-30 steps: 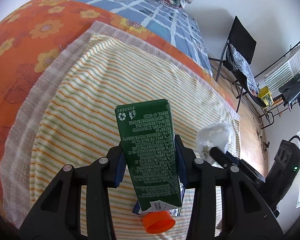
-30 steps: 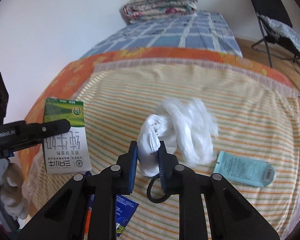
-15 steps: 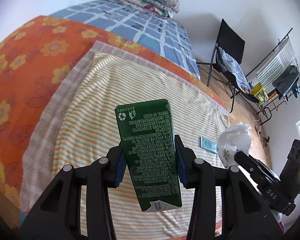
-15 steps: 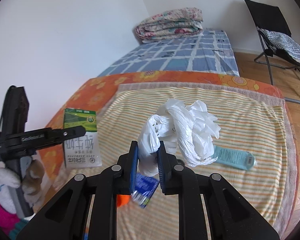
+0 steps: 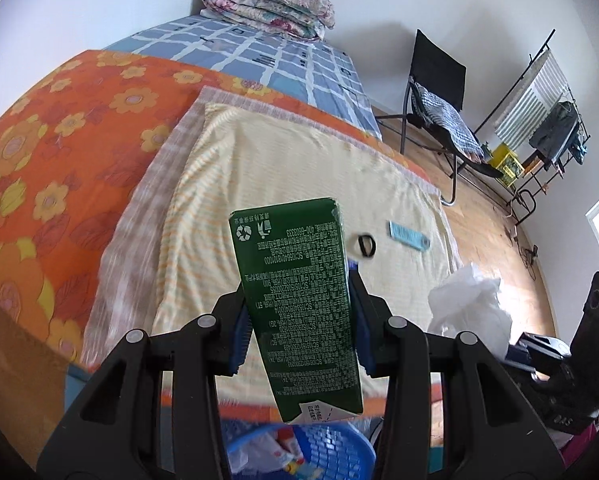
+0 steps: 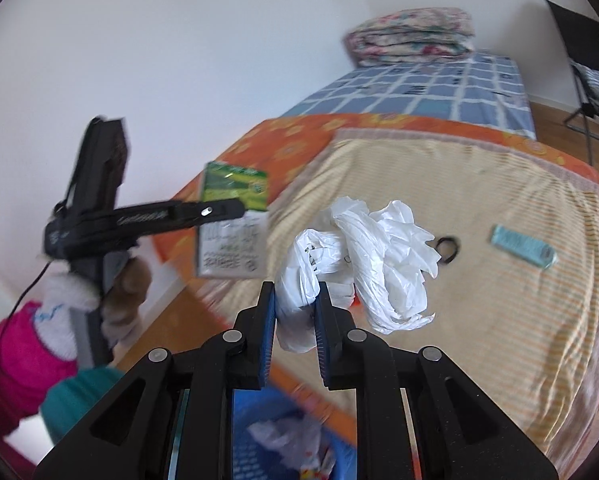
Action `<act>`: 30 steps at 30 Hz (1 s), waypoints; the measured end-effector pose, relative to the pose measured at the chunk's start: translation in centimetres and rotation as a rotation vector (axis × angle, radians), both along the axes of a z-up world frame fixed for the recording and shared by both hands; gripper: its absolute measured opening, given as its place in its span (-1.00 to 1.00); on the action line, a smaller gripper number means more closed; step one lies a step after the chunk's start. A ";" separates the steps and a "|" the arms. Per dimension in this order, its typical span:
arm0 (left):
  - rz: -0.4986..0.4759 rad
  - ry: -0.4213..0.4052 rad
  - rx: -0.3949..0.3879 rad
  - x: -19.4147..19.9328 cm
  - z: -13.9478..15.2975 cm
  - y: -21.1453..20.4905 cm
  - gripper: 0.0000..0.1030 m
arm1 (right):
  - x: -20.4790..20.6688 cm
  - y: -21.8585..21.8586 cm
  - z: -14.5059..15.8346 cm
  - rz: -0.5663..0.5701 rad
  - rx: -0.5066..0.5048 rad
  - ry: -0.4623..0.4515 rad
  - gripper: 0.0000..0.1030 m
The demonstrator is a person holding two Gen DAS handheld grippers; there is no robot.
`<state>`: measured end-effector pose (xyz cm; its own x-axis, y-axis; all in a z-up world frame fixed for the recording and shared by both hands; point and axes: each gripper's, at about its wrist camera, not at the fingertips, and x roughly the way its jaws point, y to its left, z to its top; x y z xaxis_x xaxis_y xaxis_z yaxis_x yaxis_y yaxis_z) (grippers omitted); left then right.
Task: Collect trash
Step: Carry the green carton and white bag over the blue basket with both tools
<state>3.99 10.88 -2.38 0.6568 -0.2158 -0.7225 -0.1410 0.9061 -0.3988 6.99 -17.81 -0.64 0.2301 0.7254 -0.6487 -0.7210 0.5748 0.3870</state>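
Note:
My left gripper is shut on a green milk carton, held in the air above a blue basket that holds some trash. My right gripper is shut on a crumpled white plastic bag, also held above the blue basket. The carton and left gripper show at the left of the right wrist view. The bag shows at the right of the left wrist view.
On the striped blanket lie a light blue tube and a black hair tie. The bed has an orange flowered sheet and folded quilts. A black folding chair and a drying rack stand on the wooden floor.
Both grippers have pulled back from the bed with their loads. The blue basket has come into view below them. The tube and hair tie stay on the blanket.

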 end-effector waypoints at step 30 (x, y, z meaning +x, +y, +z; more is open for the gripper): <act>-0.197 0.223 0.083 -11.3 -9.6 -6.7 -0.17 | -11.6 2.2 -15.5 0.223 -0.250 0.465 -0.68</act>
<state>-7.28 4.19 -12.03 0.4313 -0.2575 -0.8647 -0.0353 0.9529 -0.3014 -4.57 -15.59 -16.18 -0.2612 0.5352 -0.8033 -0.6217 0.5434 0.5642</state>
